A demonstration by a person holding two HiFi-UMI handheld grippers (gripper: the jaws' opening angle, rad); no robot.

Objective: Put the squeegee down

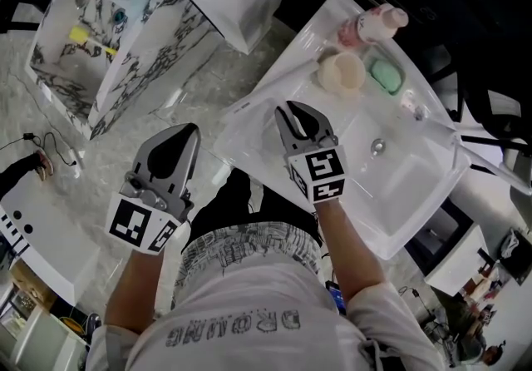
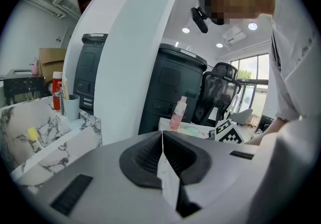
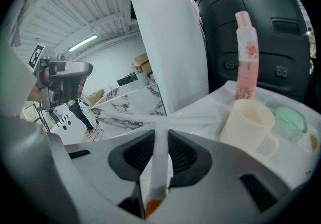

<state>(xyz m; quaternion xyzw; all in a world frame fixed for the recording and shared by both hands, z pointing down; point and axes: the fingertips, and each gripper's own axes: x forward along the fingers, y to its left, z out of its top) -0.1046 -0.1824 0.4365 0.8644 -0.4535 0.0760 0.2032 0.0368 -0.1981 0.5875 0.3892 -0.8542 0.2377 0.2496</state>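
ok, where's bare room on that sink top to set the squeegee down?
Bare: the sink ledge around the right gripper, short of the cup; also the basin around its drain. Crowded: far corner, with cup, pink bottle and green soap dish.

Squeegee (image 3: 157, 160): white, T-shaped, thin handle with an orange butt end. The handle is clamped between the jaws of the right gripper (image 3: 160, 135) and runs toward 12 o'clock. The blade bar crosses just past the jaw tips, 9 to 3 o'clock, low over the white sink rim (image 3: 198, 106); contact unclear.
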